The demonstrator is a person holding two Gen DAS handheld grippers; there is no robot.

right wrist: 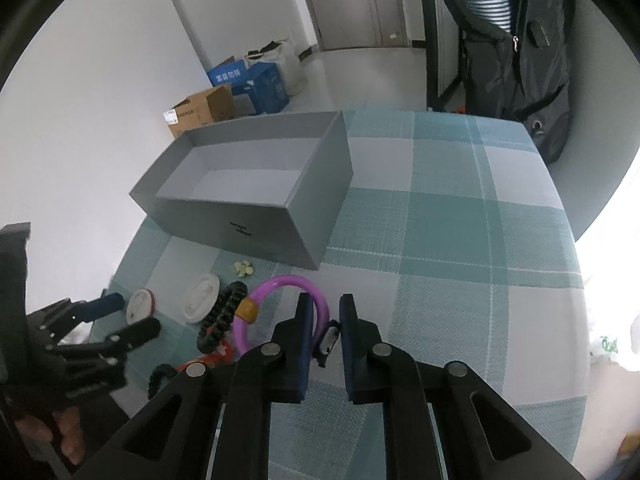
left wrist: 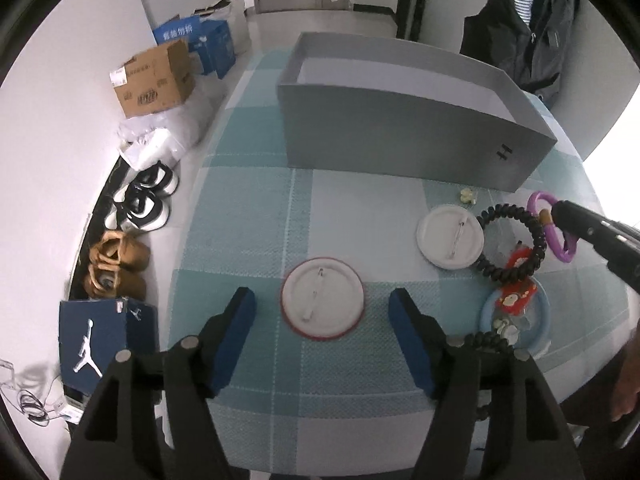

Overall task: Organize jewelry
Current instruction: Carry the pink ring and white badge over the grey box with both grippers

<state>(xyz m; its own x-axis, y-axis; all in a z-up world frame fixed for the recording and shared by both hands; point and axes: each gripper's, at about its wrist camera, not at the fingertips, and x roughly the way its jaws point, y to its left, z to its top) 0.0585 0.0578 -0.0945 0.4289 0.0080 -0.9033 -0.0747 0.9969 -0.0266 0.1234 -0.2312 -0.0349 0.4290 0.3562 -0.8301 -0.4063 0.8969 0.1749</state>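
Observation:
My left gripper [left wrist: 322,306] hangs open over the checked cloth, its blue pads on either side of a white pin badge with a red rim [left wrist: 322,303] and clear of it. A second white badge [left wrist: 450,237] lies further right, beside a black spiral hair tie [left wrist: 514,240]. My right gripper [right wrist: 325,312] has its jaws nearly together on the band of a purple bracelet [right wrist: 276,286] with an orange bead. In the left wrist view the right gripper [left wrist: 558,212] reaches that bracelet [left wrist: 560,246] from the right. An open, empty grey box [right wrist: 248,220] stands behind.
A small pale flower piece [left wrist: 466,196] lies near the box front. A red ornament [left wrist: 516,284] and a light blue ring [left wrist: 540,320] lie at the right. Off the bed's left edge are shoes [left wrist: 142,200] and cardboard boxes [left wrist: 154,80]. A dark bag [right wrist: 520,60] stands beyond the far corner.

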